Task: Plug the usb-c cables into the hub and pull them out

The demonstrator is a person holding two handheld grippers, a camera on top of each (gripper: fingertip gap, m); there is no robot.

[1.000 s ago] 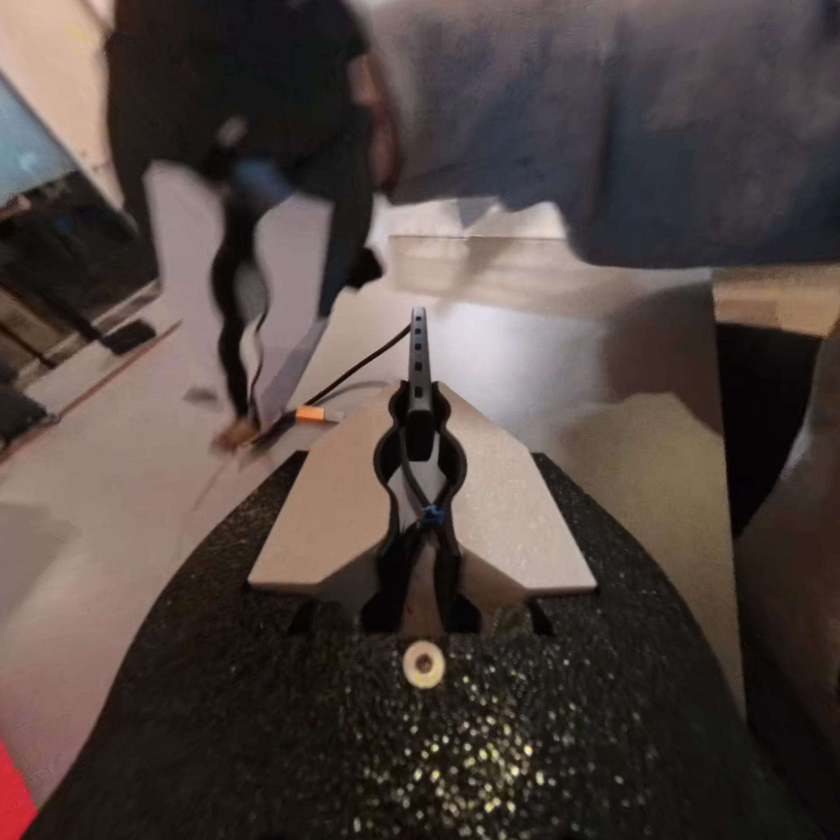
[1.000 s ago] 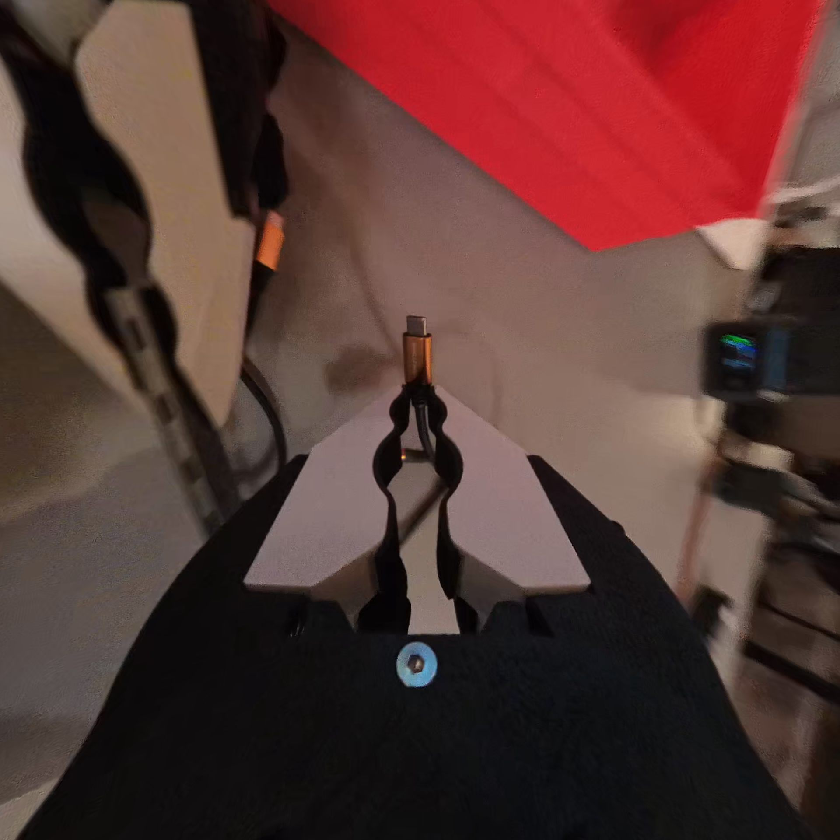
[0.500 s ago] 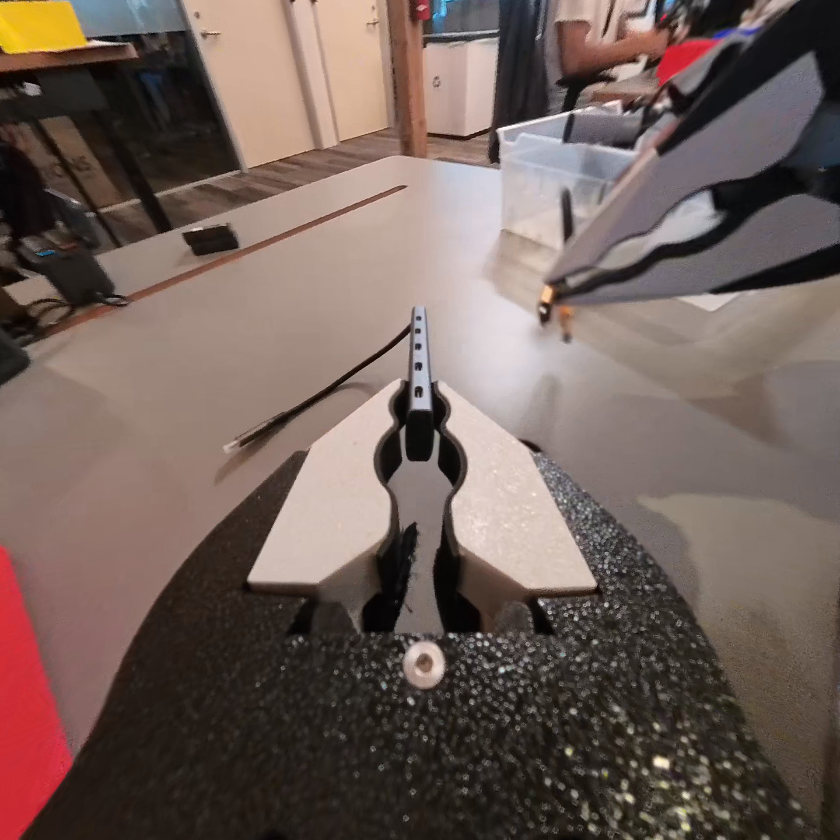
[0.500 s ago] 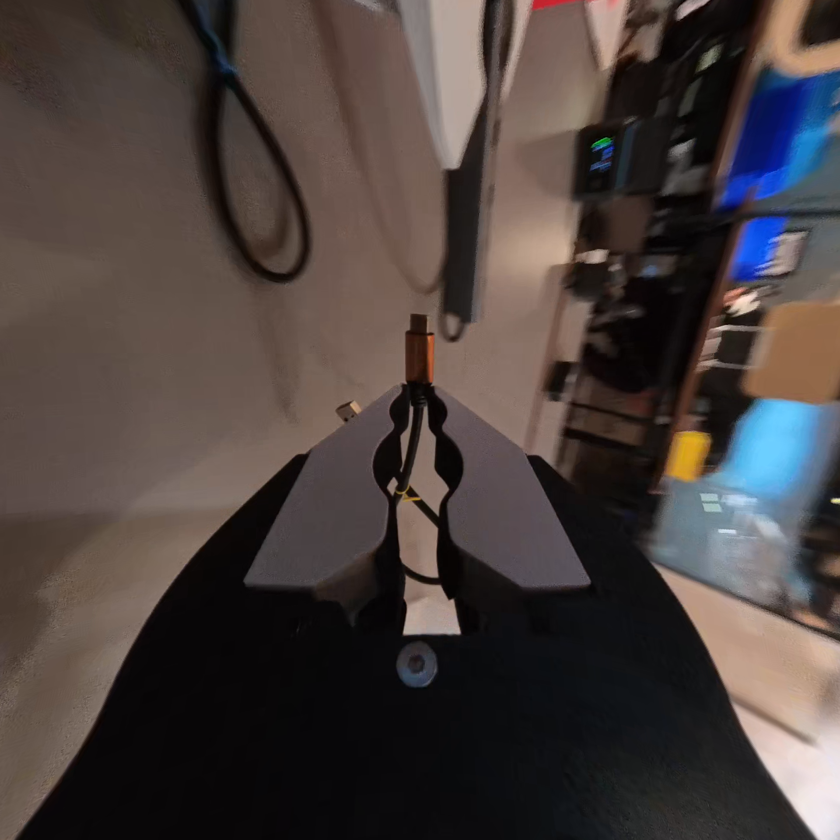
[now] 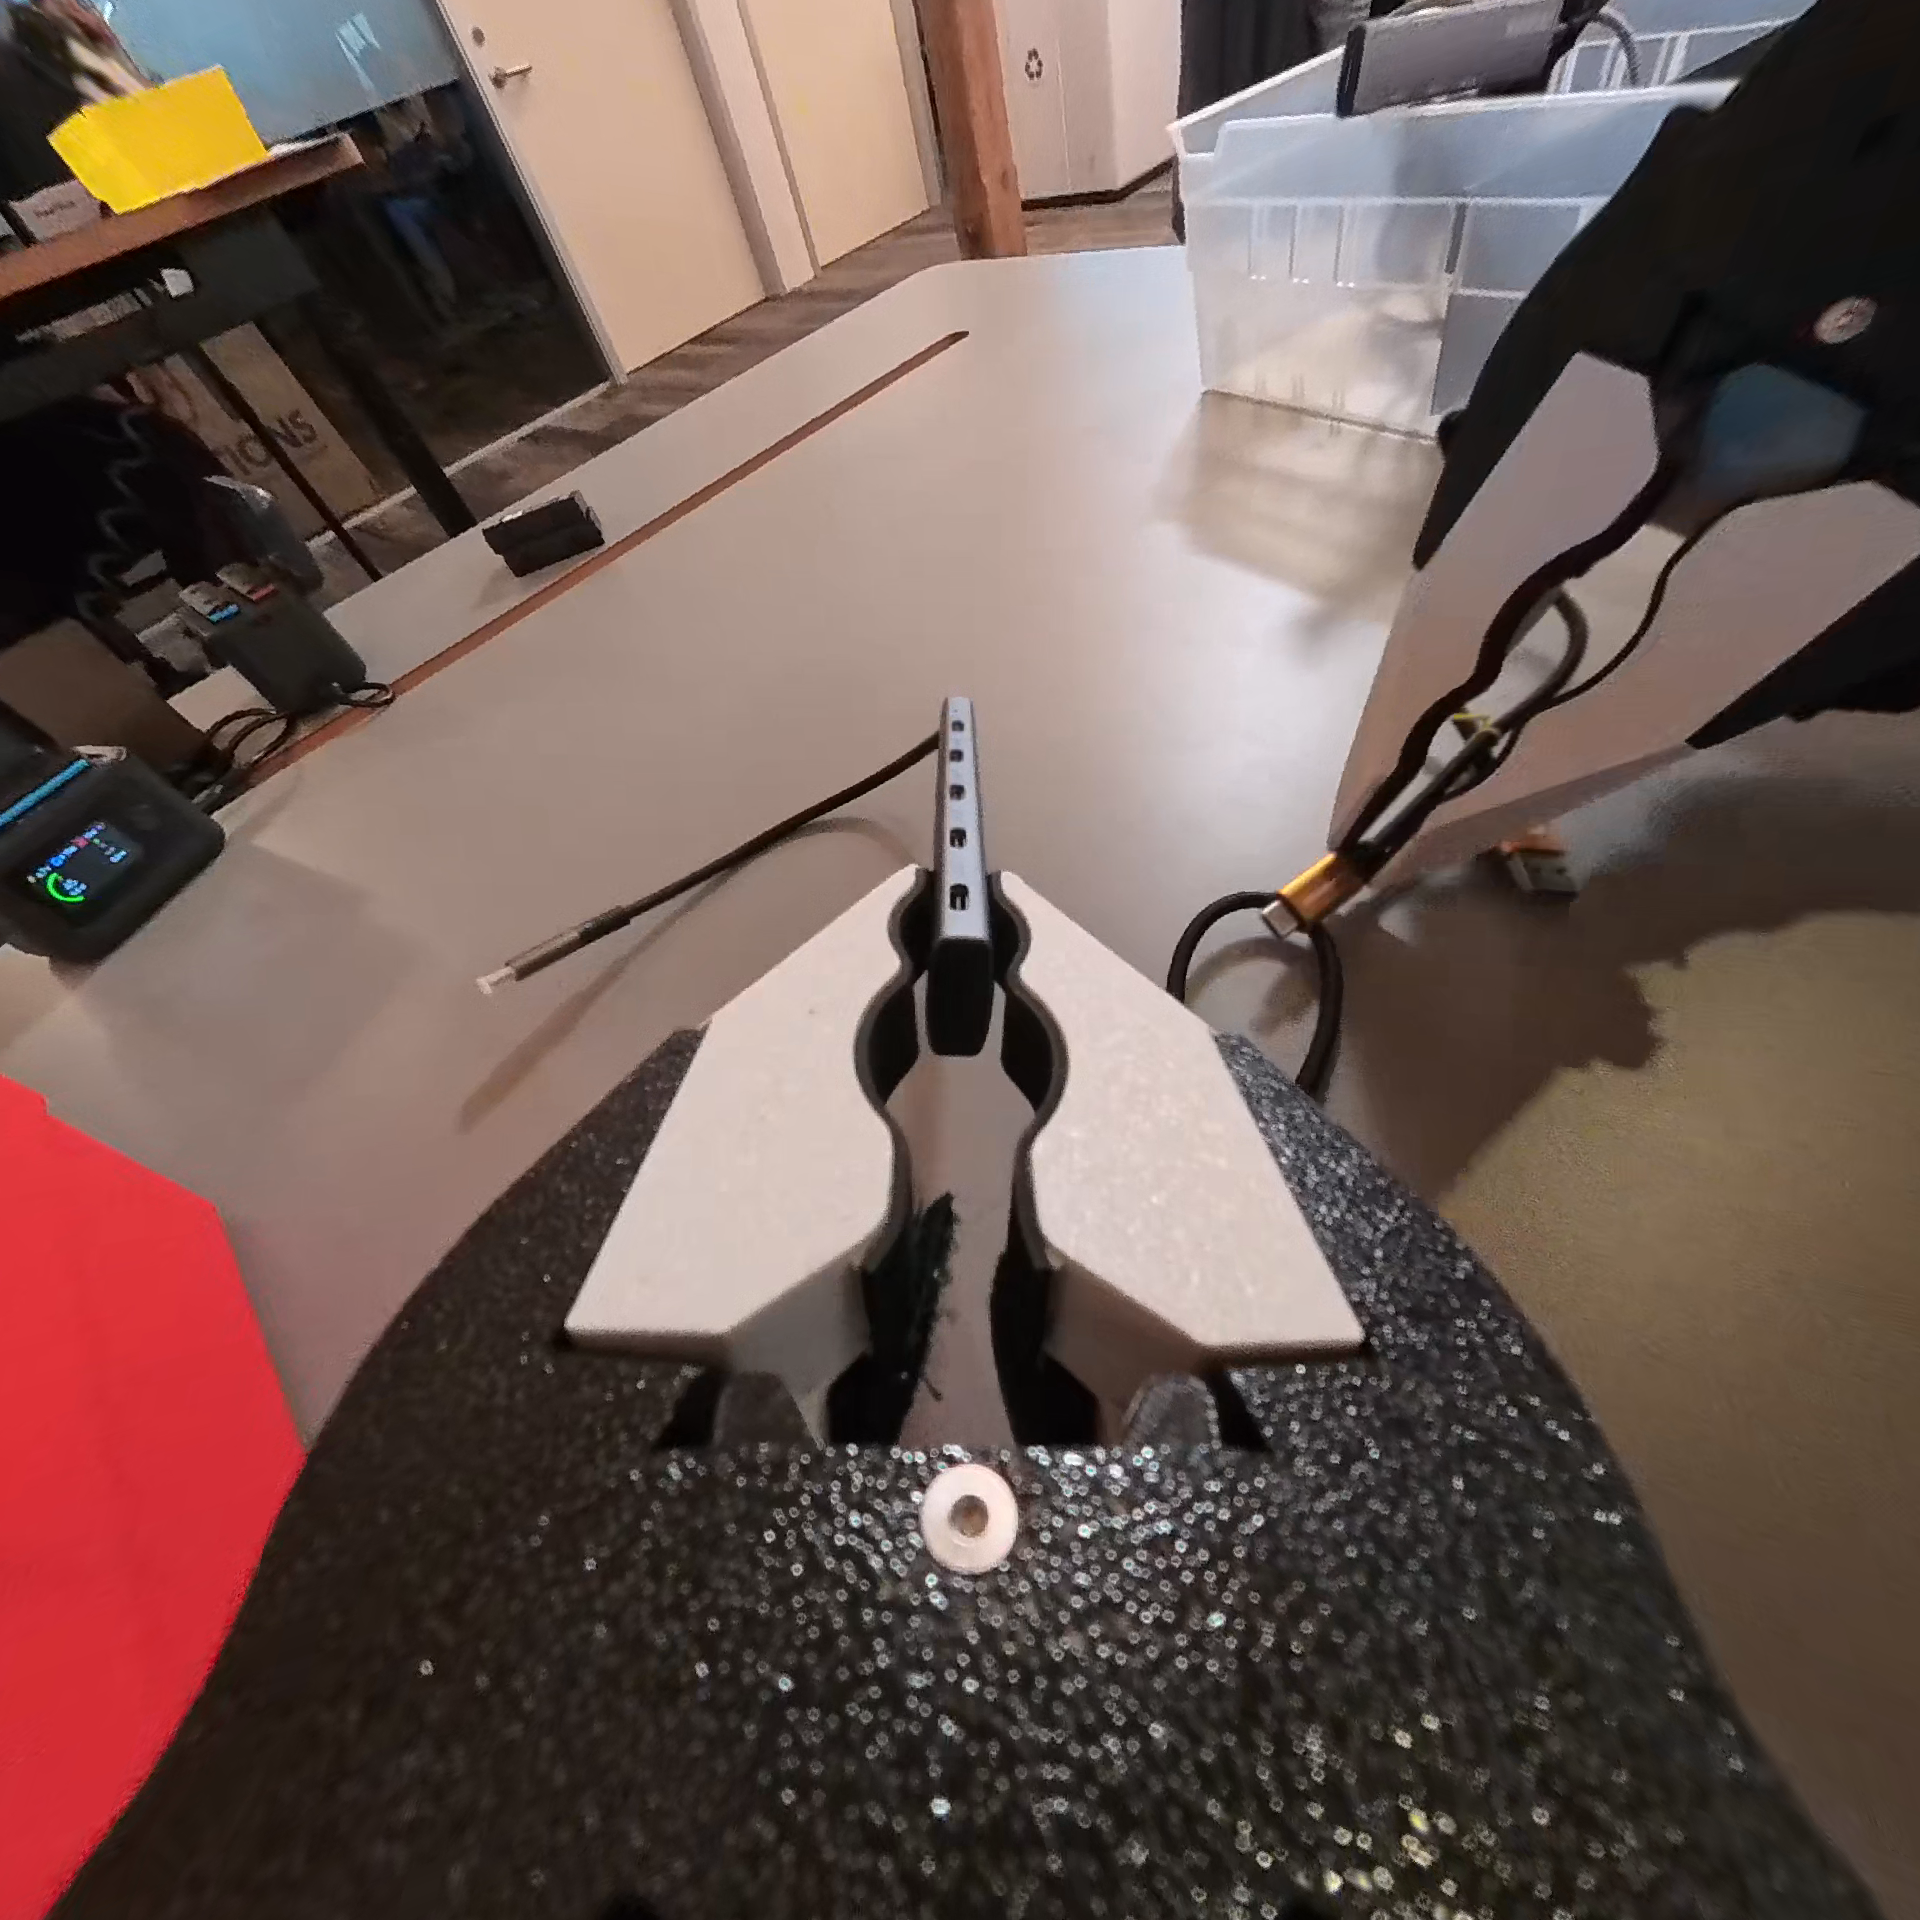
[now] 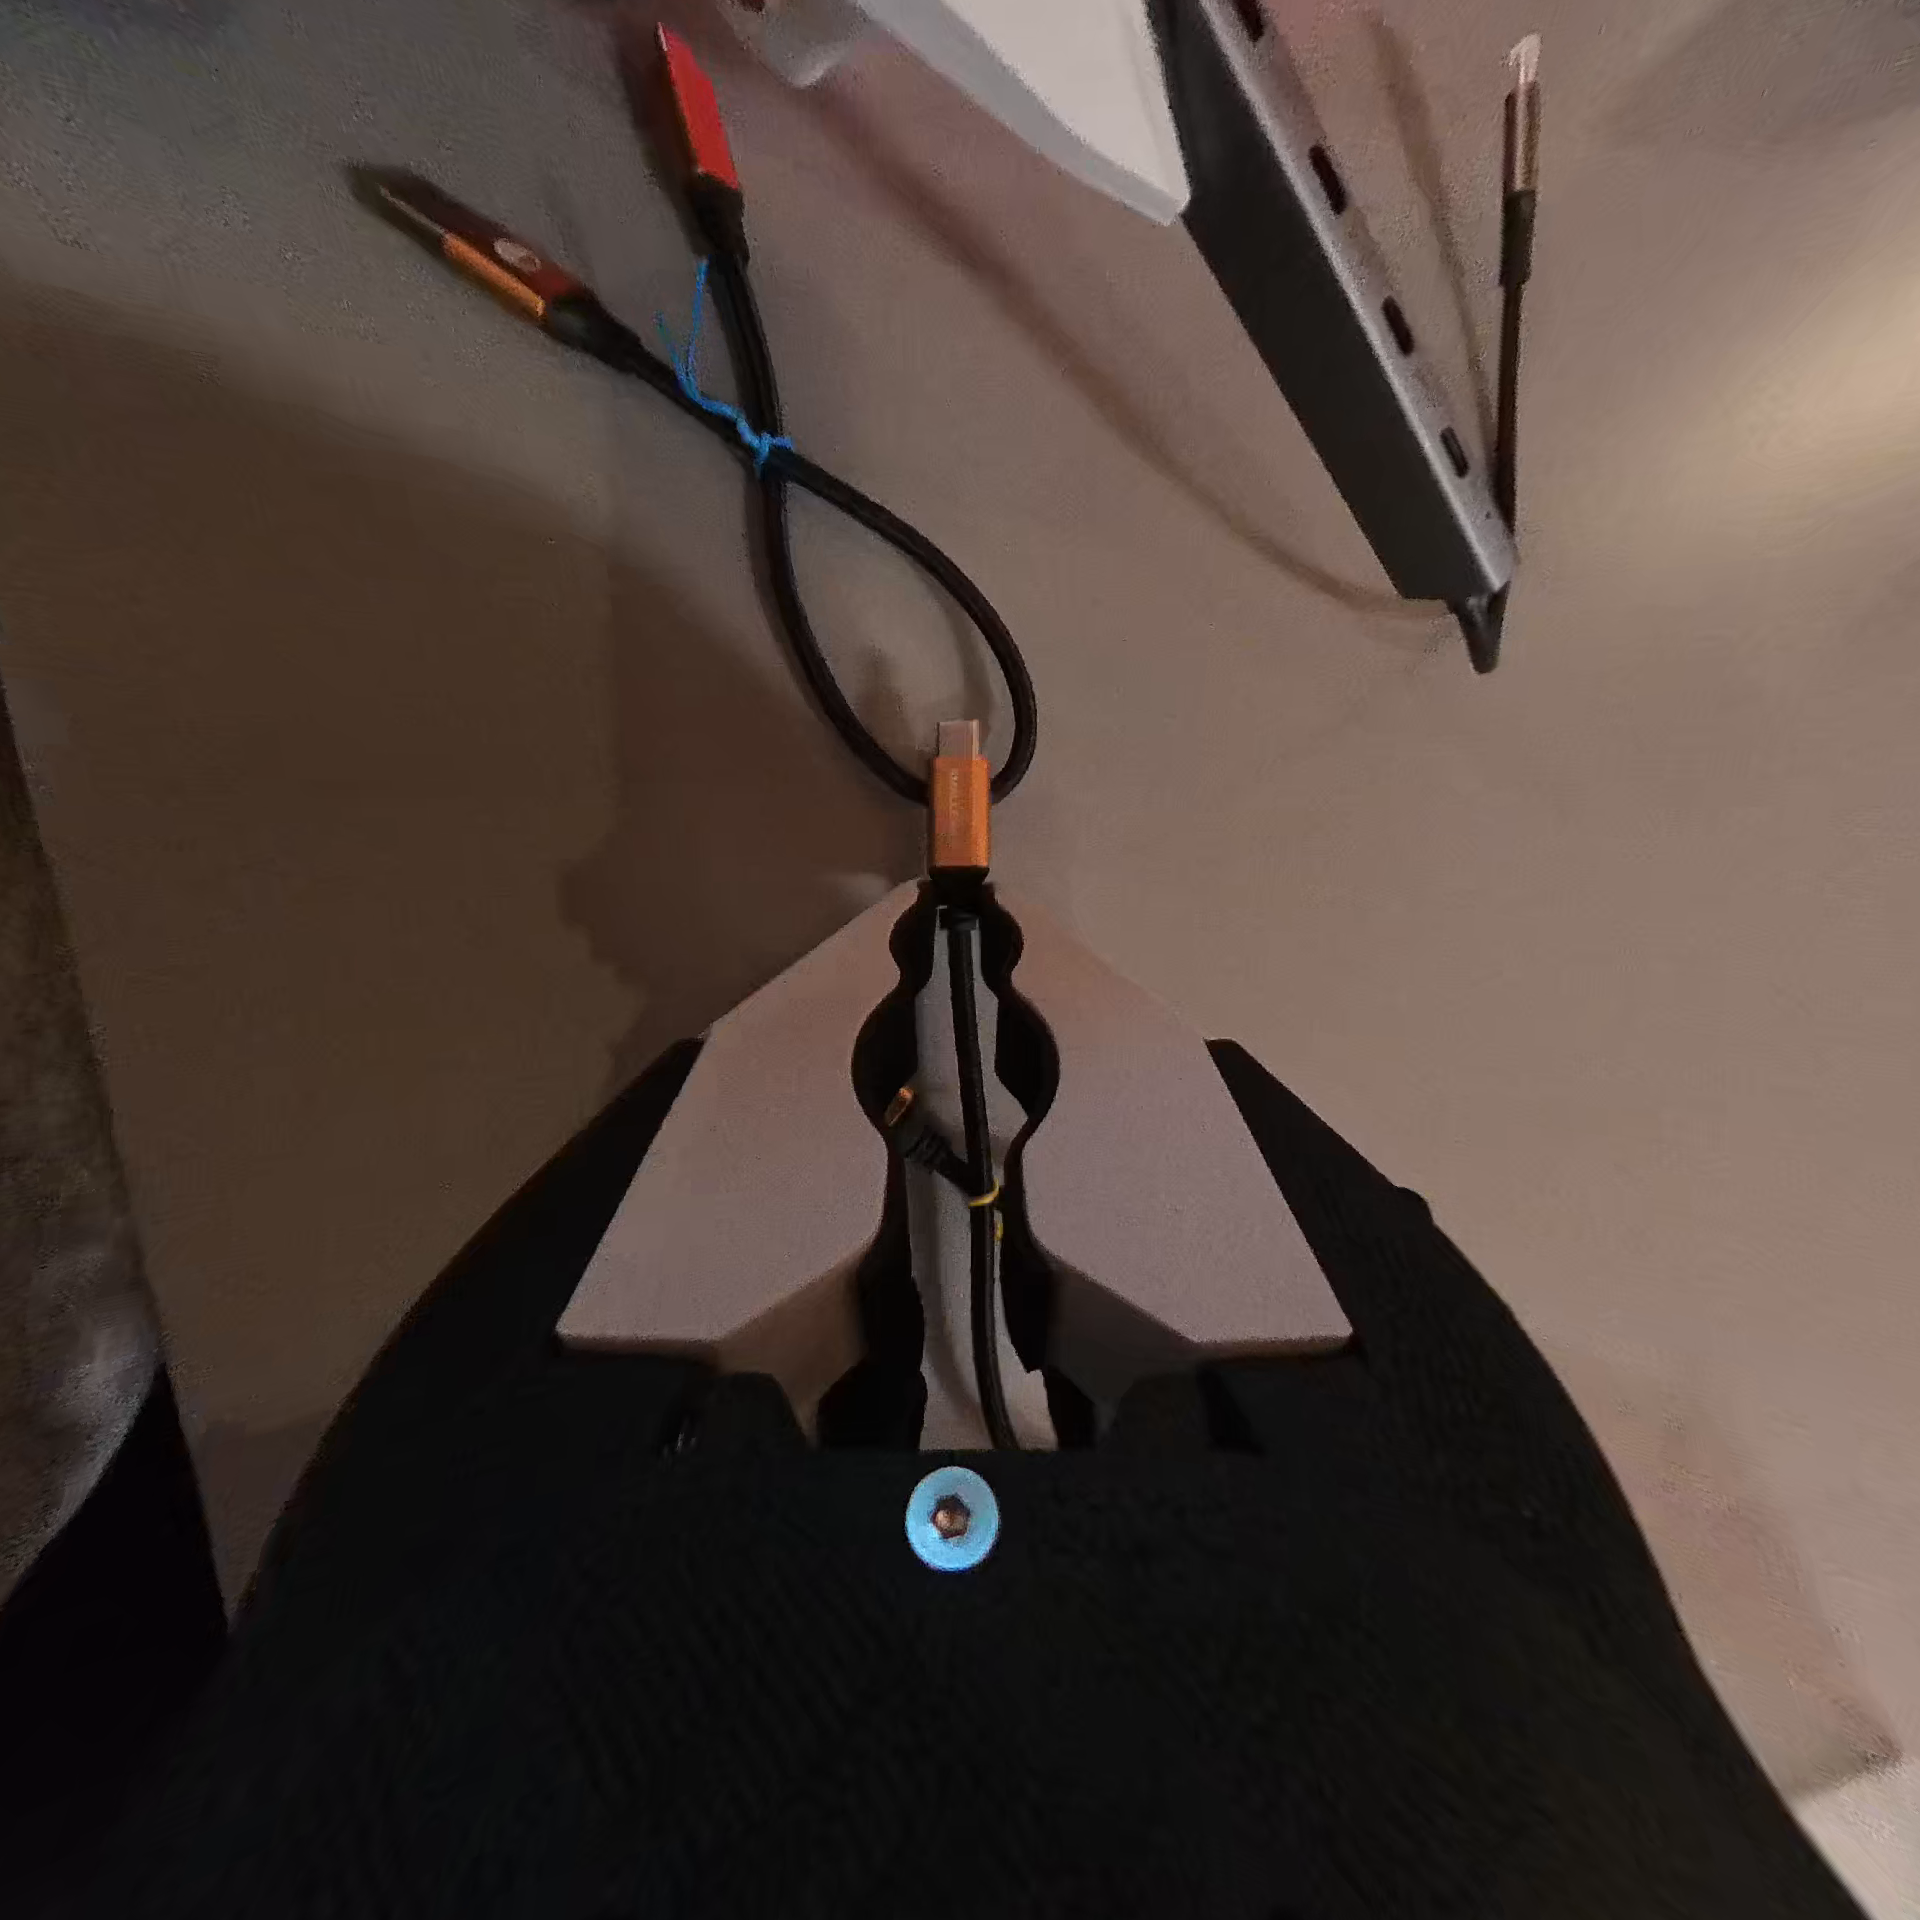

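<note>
My left gripper (image 5: 958,894) is shut on a grey USB hub (image 5: 956,810), held on edge above the table with its row of ports facing up. The hub's own black cable ends in a plug (image 5: 488,982) lying on the table to the left. My right gripper (image 6: 956,894) is shut on a black cable just behind its orange USB-C plug (image 6: 958,821). In the left wrist view the right gripper (image 5: 1351,847) hangs right of the hub with the plug (image 5: 1304,904) apart from it. The hub (image 6: 1351,343) shows at the upper right of the right wrist view.
A second black cable (image 6: 914,582), tied with blue thread, lies looped on the grey table (image 5: 1039,468) with a red plug (image 6: 696,114) and an orange-and-black plug (image 6: 488,260). Clear plastic bins (image 5: 1351,208) stand at the back right. A small black box (image 5: 542,532) and a power unit with a screen (image 5: 94,862) are on the left. My right fingertips sit around 11 cm from my left ones.
The right gripper, still holding the orange plug, has come down low beside the hub on its right. The left gripper keeps hold of the hub, now steady over the table.
</note>
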